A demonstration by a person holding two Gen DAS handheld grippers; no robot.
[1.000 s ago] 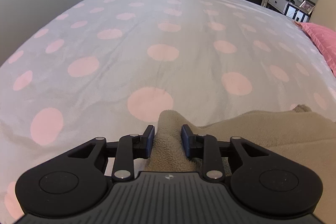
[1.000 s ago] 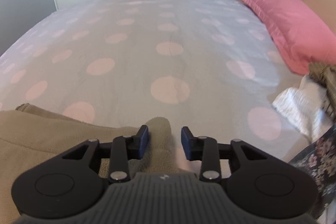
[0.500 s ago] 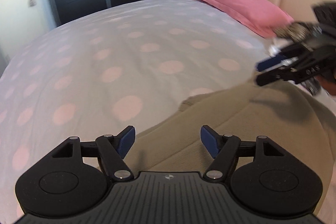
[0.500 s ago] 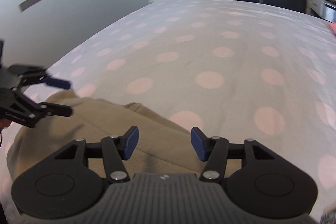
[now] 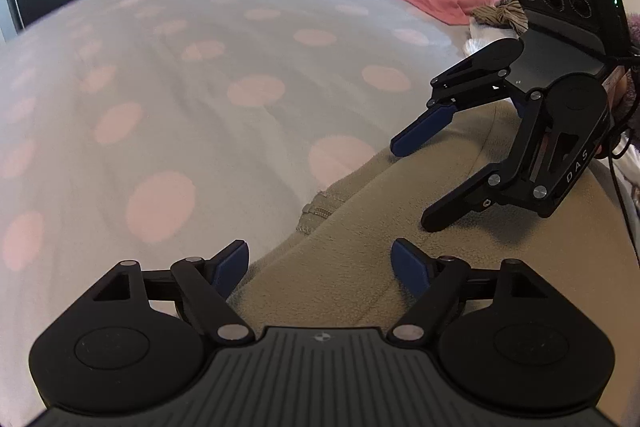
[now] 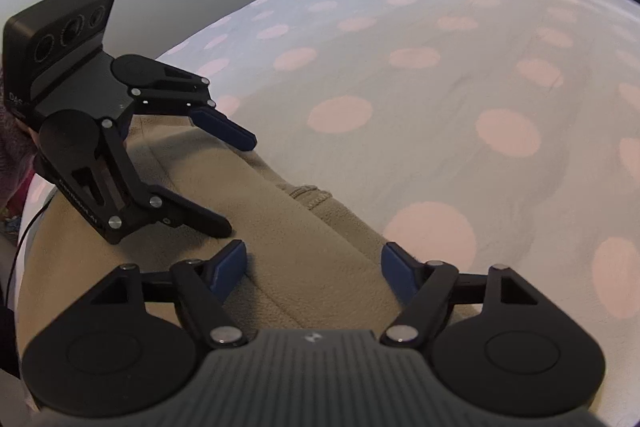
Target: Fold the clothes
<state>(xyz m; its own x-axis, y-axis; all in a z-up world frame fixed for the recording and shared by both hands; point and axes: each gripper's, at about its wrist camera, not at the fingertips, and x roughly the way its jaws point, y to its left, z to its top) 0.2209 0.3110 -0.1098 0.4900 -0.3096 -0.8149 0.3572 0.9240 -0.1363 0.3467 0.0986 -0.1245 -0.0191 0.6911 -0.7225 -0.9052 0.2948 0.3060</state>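
left gripper (image 5: pixel 320 265): fingers spread, just opened, nothing pinched | right gripper (image 6: pixel 314 263): fingers spread likewise | beige fleece garment (image 5: pixel 400 227): laid on the bed (image 5: pixel 200 87), under both finger pairs, folded edge running between them | both grippers equally near

The letters "DAS" stand in pale print on the side plate of the right tongs (image 5: pixel 416 187), just beside its lower arm. Nothing else is legible.
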